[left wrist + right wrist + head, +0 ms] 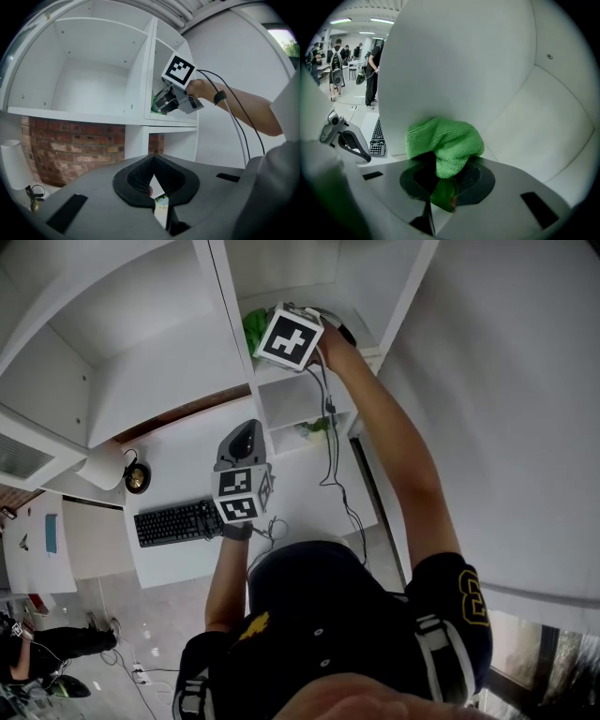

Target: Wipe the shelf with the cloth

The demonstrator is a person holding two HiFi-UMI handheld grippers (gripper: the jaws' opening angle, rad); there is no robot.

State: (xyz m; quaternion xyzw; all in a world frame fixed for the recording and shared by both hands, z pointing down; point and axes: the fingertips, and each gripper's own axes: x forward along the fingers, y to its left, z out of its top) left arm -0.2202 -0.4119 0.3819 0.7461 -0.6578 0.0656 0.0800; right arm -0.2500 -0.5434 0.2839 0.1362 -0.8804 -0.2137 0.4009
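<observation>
Your left gripper (244, 439) hangs above the tabletop (183, 468), beside the keyboard (176, 522), its fingers pressed together on nothing. Further right, your right gripper (161, 102) reaches into the narrow upper compartment of the shelf (169, 381), fingers clamped on the green cloth (445, 139), bunched just beside the compartment's side wall.

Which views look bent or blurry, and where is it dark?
Both gripper views: fisheye, black corners. Left gripper view bows the shelf edges; right gripper view shows the cloth sharp, a green smear at left. Head view: evenly lit.
</observation>
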